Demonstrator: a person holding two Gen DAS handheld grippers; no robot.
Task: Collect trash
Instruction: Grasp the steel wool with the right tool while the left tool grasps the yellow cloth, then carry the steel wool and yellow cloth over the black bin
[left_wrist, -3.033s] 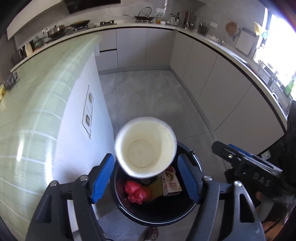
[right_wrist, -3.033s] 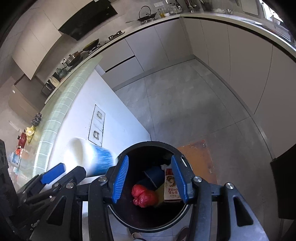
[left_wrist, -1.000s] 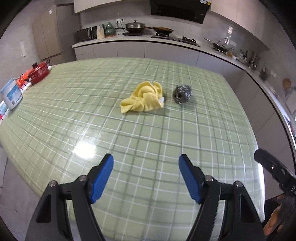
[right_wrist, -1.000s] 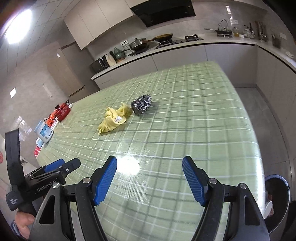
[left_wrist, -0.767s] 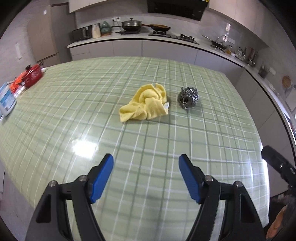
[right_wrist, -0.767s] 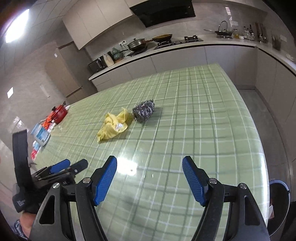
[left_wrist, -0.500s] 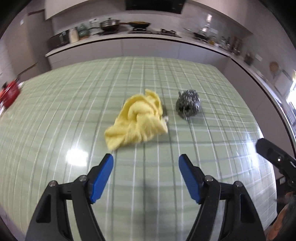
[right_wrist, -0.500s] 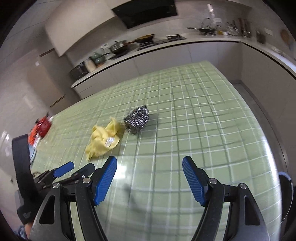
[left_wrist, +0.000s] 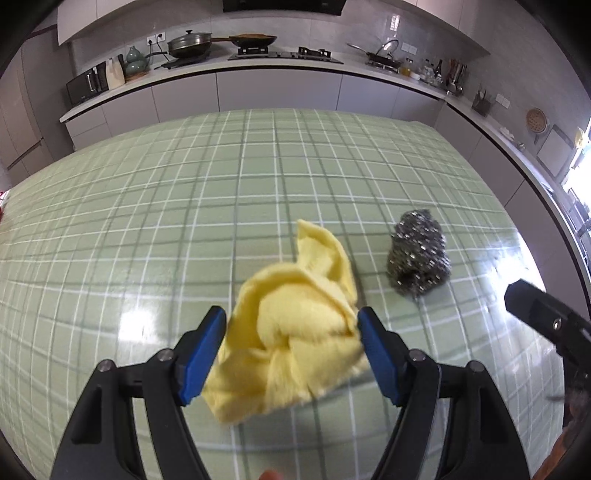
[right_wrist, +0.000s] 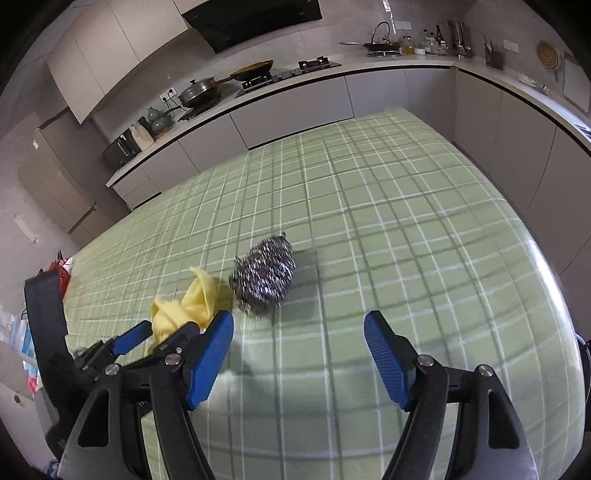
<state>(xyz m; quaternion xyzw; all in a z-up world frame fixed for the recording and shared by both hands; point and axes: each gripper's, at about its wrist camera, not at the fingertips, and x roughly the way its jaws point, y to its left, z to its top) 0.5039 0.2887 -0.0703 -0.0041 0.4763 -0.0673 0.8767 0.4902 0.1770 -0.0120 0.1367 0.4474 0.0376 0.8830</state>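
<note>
Here the yellow cloth (left_wrist: 291, 343) lies crumpled, long axis running away — between the left gripper (left_wrist: 290, 354)'s spread, unclosed fingers (left_wrist: 201, 350).

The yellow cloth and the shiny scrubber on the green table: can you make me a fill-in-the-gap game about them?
1. The crumpled cloth between the left gripper's fingers is ______ in colour.
2. The steel scrubber lies on a checked tablecloth that is ______.
3. The right gripper has ______ between its fingers.
4. Seen from the left wrist, the scrubber lies to the ______ of the cloth.

Missing words: yellow; green; nothing; right
</note>
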